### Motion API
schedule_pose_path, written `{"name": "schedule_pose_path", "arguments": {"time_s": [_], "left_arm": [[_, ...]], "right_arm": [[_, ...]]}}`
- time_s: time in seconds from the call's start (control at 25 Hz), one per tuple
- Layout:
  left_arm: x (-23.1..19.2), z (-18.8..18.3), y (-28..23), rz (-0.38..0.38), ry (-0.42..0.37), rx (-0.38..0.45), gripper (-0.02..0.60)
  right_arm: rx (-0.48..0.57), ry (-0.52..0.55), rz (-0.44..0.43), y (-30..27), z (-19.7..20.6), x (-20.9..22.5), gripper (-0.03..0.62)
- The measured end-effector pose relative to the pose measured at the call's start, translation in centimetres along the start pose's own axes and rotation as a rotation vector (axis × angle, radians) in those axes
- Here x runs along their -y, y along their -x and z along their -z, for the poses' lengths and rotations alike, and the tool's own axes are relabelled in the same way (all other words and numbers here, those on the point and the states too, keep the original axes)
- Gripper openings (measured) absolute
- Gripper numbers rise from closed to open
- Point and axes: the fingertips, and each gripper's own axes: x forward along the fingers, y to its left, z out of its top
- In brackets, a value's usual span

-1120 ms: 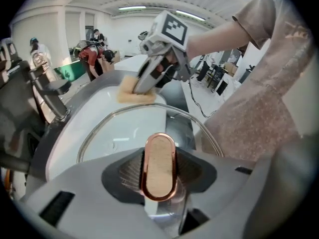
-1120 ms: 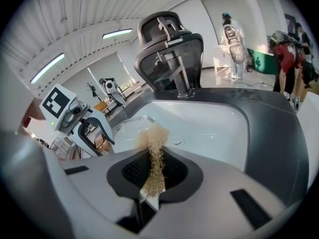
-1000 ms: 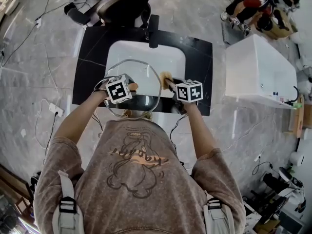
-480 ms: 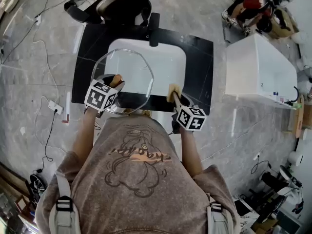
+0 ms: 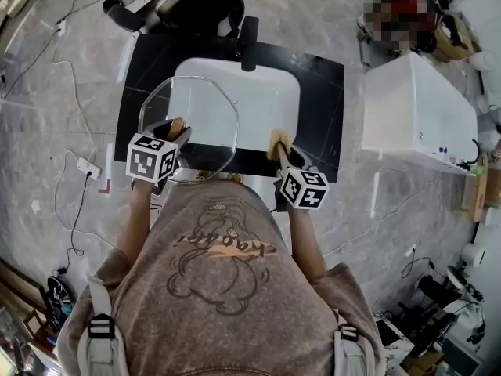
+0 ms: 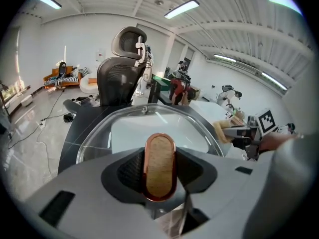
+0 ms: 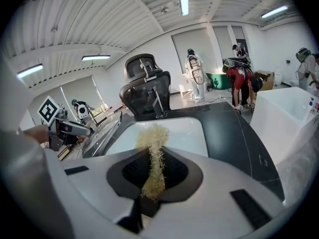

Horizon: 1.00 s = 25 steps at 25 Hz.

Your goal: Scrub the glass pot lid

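- A black counter point(image 5: 322, 100) surrounds one white sink point(image 5: 270, 92). One black office chair point(image 5: 196, 2) stands behind the sink, and one white box point(image 5: 415, 112) stands well to its right.
- One glass pot lid point(image 5: 200, 104) is held over the sink's left half. It looks close to level, with the knob side up. Its rim overhangs the sink's left and front edges.
- The sink's right half is uncovered, which leaves open room beside the lid's right rim.
- There are two grippers, one in each of the person's hands.
- The left gripper point(image 5: 172, 130) is at the sink's front left. Its jaws are clenched on the lid's knob point(image 6: 160, 166).
- The knob is a single copper-rimmed oval. Its long axis runs straight away from the gripper, toward the back of the sink.
- The right gripper point(image 5: 280, 152) is at the middle of the sink's front edge. Its jaws are pinched on one pale fibrous scrubber point(image 7: 153, 143).
- The scrubber's free end points toward the sink. It is near the lid but apart from it.
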Motion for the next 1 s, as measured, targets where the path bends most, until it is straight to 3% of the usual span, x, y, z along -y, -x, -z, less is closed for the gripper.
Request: {"name": "schedule_pose_path", "arguments": {"time_s": [1.0], "left_arm": [[0.3, 1.2, 0.4, 0.002, 0.072, -0.004, 0.183]], "right_arm": [[-0.027, 0.017, -0.019, -0.8, 0.7, -0.7, 0.048]]}}
